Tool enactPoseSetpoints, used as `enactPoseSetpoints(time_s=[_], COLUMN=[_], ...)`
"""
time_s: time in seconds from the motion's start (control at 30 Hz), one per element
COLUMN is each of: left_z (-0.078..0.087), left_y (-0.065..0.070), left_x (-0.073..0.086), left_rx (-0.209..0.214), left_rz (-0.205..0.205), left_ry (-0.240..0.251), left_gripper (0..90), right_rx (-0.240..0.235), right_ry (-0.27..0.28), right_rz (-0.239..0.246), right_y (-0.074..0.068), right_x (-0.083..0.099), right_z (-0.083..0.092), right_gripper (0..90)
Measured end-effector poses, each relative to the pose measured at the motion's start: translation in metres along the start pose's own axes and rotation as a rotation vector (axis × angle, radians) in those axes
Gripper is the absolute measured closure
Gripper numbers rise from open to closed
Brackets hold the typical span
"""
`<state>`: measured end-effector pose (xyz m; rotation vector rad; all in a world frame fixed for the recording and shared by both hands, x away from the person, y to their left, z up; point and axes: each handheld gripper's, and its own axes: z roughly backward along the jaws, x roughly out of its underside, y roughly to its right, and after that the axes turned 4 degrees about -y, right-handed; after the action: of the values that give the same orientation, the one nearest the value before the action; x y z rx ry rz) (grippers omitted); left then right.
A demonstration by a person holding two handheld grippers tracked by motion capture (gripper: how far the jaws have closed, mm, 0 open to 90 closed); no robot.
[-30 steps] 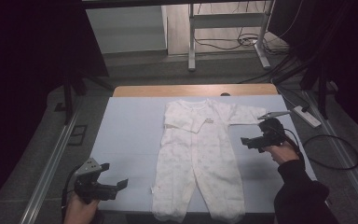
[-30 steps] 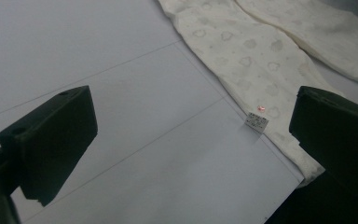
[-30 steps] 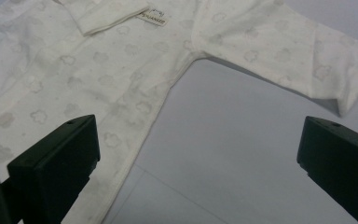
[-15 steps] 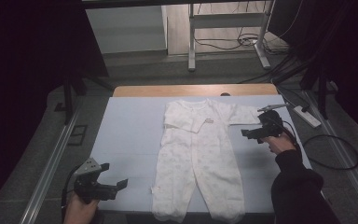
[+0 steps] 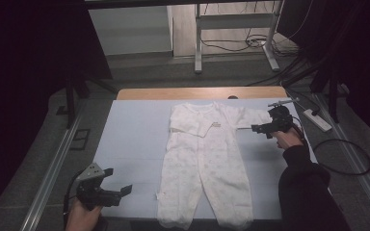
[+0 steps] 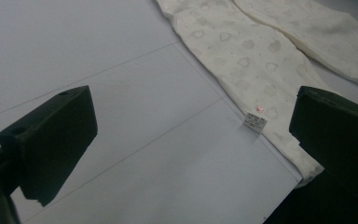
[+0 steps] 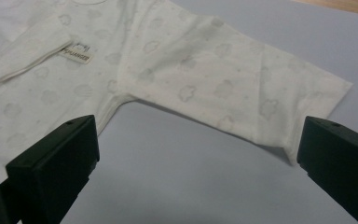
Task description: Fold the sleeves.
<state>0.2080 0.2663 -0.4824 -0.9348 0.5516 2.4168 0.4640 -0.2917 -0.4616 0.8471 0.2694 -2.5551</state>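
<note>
A white baby suit (image 5: 204, 163) lies flat on the pale sheet (image 5: 135, 139) that covers the table, with its legs toward the person and its collar at the far side. The right gripper (image 5: 259, 128) hangs just beside the spread sleeve (image 5: 250, 117) of this suit, a little above the sheet, and its jaws stand wide open with nothing between them. In the right gripper view the sleeve (image 7: 242, 88) runs across just ahead of the open jaws, its cuff close to the jaw at the right of that view, and the other sleeve (image 7: 28, 51) is folded over the chest, next to a small label (image 7: 77, 55). The left gripper (image 5: 118, 191) is held low at the near edge of the table, well apart from the right one, and its jaws are also wide open and empty. In the left gripper view one leg of the suit (image 6: 247, 60) lies ahead and to the right of the jaws, and a little white tag (image 6: 255, 123) sticks out from the edge of the leg, near the right jaw but not touching it. The sheet under the left gripper (image 6: 135, 112) shows thin fold lines.
</note>
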Motion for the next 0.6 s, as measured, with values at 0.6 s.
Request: enactPoseSetpoints(time_s=[0.6], left_z=[0.000], left_y=[0.000], left_x=[0.000], left_rx=[-0.001], left_rz=[-0.001], left_ry=[-0.004], left_gripper=[0.7], right_rx=[0.062], right_ry=[-0.086], right_rz=[-0.085], right_y=[0.032], right_x=[-0.021], right_z=[-0.021], right_gripper=[0.0])
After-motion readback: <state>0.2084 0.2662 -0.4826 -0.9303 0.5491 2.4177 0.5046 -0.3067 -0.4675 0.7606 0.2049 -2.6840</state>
